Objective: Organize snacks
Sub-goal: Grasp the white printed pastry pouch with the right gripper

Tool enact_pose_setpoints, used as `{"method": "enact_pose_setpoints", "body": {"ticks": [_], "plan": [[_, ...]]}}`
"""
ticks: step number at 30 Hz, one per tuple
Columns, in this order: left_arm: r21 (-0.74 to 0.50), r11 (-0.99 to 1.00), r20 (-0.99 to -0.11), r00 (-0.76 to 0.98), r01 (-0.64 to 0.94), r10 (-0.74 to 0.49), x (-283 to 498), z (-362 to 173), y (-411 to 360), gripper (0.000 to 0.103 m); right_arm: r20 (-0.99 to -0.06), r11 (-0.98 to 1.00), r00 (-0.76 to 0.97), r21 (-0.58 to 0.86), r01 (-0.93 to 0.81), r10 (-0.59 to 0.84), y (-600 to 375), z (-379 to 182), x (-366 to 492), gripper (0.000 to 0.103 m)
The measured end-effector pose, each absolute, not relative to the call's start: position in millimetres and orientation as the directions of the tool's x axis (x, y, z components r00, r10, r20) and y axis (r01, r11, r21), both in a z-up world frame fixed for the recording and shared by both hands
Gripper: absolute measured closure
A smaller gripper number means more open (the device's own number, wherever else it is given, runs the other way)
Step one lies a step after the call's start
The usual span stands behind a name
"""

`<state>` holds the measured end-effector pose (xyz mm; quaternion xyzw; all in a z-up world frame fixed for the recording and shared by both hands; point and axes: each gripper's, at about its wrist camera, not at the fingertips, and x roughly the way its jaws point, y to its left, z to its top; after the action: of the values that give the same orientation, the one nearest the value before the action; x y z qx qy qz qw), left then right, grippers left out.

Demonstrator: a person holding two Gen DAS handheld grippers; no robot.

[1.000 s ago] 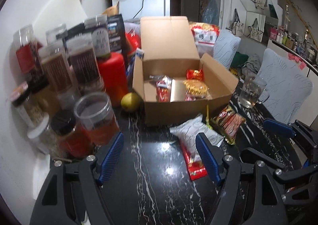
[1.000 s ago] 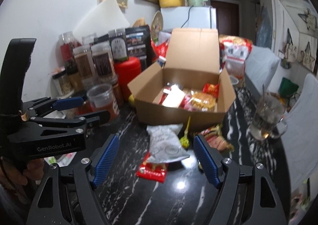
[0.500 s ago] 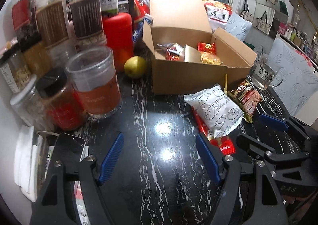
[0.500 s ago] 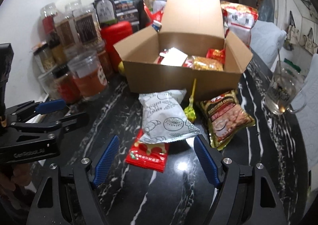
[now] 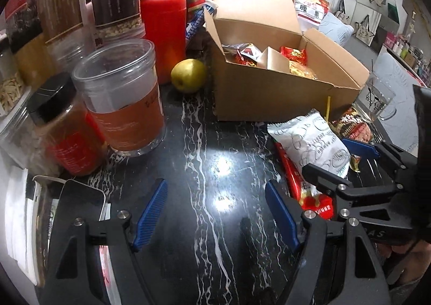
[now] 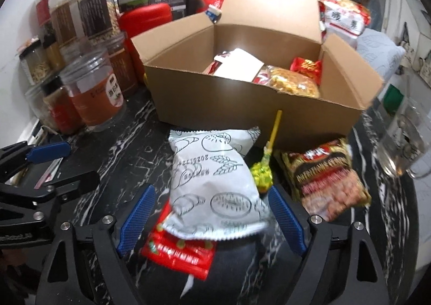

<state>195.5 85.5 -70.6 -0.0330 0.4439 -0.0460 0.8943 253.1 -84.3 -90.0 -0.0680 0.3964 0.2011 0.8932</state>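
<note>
An open cardboard box (image 6: 242,105) (image 5: 269,94) holds several snack packets on the black marble table (image 5: 210,143). In front of it lie a white bread packet (image 6: 212,183) (image 5: 309,140) on top of a red packet (image 6: 177,251), a green lollipop (image 6: 262,172) and a brown nut packet (image 6: 328,175). My right gripper (image 6: 211,213) (image 5: 342,160) straddles the near end of the white packet; its jaws are opening and the pads stand clear of it. My left gripper (image 5: 215,213) (image 6: 62,166) hangs open over bare table with nothing between its fingers.
Several snack jars (image 5: 124,100) (image 6: 94,94) and a red canister (image 5: 164,35) crowd the left. A yellow pear (image 5: 188,75) sits beside the box. A phone (image 5: 80,197) lies near left. A glass mug (image 6: 404,140) stands right of the box.
Both grippers have come down and forward toward the table. The right one has closed in on the white packet, now around its near end, and its jaws have spread wider.
</note>
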Motion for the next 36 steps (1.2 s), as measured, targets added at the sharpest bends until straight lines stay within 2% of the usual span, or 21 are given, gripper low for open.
{"method": "enact_pose_setpoints", "body": {"ticks": [4,7,10,11,12,14,15,18,23,36], "plan": [[-0.109,0.993,-0.798,0.592,0.045,-0.115,203.0,-72.4,86.7,0.029,-0.764,0.902,0.571,0.032,-0.431,0.300,-77.9,-96.8,267.7,0.016],[-0.115,0.992,-0.799,0.589,0.048,-0.121,205.6,-72.1,85.4,0.029,-0.770,0.895,0.567,0.010,-0.446,0.292,-74.2,-98.7,270.7,0.012],[-0.121,0.991,-0.800,0.587,0.052,-0.128,207.9,-71.5,82.5,0.029,-0.773,0.900,0.573,-0.007,-0.436,0.271,-75.5,-100.2,272.6,0.013],[-0.121,0.991,-0.800,0.586,0.054,-0.130,208.0,-71.2,81.2,0.029,-0.771,0.902,0.579,-0.011,-0.431,0.266,-76.9,-100.0,272.3,0.017],[-0.120,0.991,-0.800,0.586,0.056,-0.130,208.1,-70.8,79.9,0.029,-0.767,0.902,0.583,-0.011,-0.431,0.269,-78.5,-99.5,271.4,0.026],[-0.110,0.992,-0.800,0.587,0.058,-0.123,207.8,-70.2,76.5,0.029,-0.759,0.893,0.579,0.008,-0.451,0.299,-81.3,-96.3,267.5,0.036],[-0.105,0.993,-0.801,0.586,0.061,-0.121,207.5,-70.3,74.4,0.029,-0.757,0.884,0.571,0.019,-0.467,0.318,-82.0,-94.9,265.1,0.045],[-0.108,0.992,-0.802,0.583,0.067,-0.126,205.3,-69.7,70.4,0.029,-0.748,0.878,0.573,0.027,-0.477,0.334,-86.3,-93.3,259.3,0.048],[-0.102,0.991,-0.800,0.585,0.082,-0.131,200.9,-69.6,61.2,0.029,-0.715,0.891,0.596,0.085,-0.446,0.366,-108.9,-82.0,242.6,0.049],[-0.145,0.970,-0.804,0.548,0.195,-0.230,204.5,-77.2,9.8,0.029,-0.701,0.945,0.646,0.131,-0.298,0.301,-171.3,-76.4,205.8,0.049]]}}
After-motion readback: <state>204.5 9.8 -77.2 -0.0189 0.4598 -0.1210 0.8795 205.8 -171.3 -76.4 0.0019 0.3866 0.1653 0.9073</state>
